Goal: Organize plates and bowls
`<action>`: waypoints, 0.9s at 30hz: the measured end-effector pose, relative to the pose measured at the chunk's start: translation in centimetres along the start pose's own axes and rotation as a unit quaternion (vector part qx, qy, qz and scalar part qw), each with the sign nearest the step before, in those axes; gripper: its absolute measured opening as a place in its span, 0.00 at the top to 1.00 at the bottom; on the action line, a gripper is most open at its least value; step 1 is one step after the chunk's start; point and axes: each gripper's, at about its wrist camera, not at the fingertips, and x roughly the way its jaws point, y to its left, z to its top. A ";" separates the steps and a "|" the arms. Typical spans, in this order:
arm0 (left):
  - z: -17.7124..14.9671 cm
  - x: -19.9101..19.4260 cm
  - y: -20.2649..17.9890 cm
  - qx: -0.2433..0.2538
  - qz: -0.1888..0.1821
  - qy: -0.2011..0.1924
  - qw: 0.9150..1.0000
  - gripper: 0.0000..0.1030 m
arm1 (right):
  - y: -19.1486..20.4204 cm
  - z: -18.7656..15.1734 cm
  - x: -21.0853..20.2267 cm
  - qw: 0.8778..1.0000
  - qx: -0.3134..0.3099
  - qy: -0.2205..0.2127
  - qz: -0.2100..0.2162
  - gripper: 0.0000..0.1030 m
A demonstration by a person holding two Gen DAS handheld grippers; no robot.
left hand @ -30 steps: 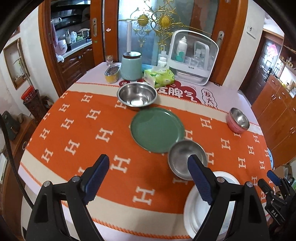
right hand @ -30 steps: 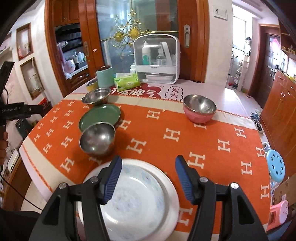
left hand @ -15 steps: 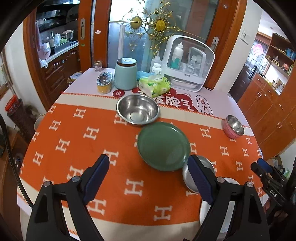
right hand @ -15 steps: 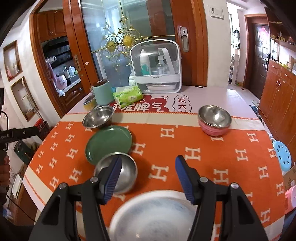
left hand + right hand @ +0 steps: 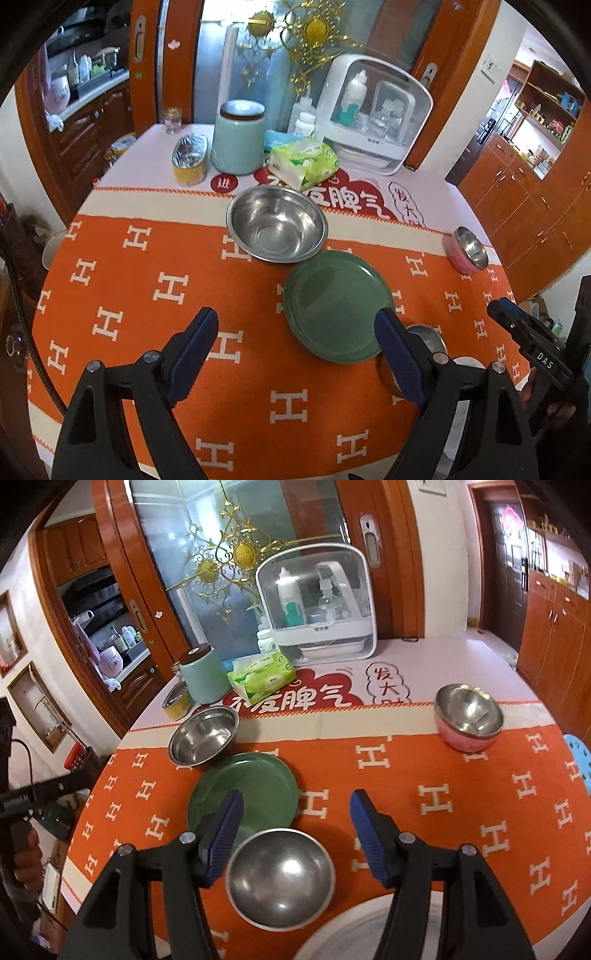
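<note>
**Both grippers wide, nothing held; dishes spread on cloth**

Left gripper (image 5: 295, 354): jaws spread wide, empty, above the orange cloth (image 5: 110, 266). Green plate (image 5: 334, 304) sits ahead and just inside the right finger, its near edge partly hidden behind that finger. Large steel bowl (image 5: 277, 223) lies farther ahead, touching or nearly touching the plate's far rim (cannot tell which). Pink bowl (image 5: 467, 249) is well off to the right.

Right gripper (image 5: 295, 834): jaws likewise wide, empty. Small steel bowl (image 5: 280, 877) sits directly below, between the fingers, nearer the left one. White plate (image 5: 354, 934) shows at the bottom edge, beneath the right finger (mostly cut off). Green plate (image 5: 243, 794) lies ahead-left, just beyond the small bowl. Pink bowl (image 5: 467, 716) is ahead-right, well apart.

Beyond the dishes: teal canister (image 5: 238, 138), tissue pack (image 5: 303, 162).
</note>
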 end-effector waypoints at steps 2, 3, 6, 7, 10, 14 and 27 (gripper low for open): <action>0.3 1.0 0.4 -0.006 -0.003 0.015 1.000 0.17 | 0.6 0.1 0.9 1.000 -0.003 0.010 -0.002 0.40; 0.4 1.7 0.7 -0.011 -0.007 0.023 1.000 0.17 | 0.9 0.2 1.5 1.000 -0.004 0.015 -0.003 0.40; 0.6 3.3 1.1 -0.014 -0.021 0.043 0.999 0.17 | 1.2 0.3 2.8 1.000 0.000 0.026 -0.003 0.40; 0.7 3.9 1.2 -0.013 -0.026 0.048 0.998 0.17 | 1.2 0.3 3.4 0.999 0.004 0.031 -0.002 0.40; 0.9 5.7 1.3 -0.014 -0.040 0.064 0.997 0.17 | 1.0 0.3 4.9 0.999 0.012 0.048 0.003 0.40; 0.9 9.0 1.5 -0.027 -0.052 0.095 0.994 0.17 | 0.3 0.2 7.1 0.997 0.023 0.076 0.016 0.40; -0.6 17.5 2.7 -0.084 -0.068 0.196 0.975 0.17 | -1.0 -0.9 14.2 0.983 0.064 0.162 0.060 0.40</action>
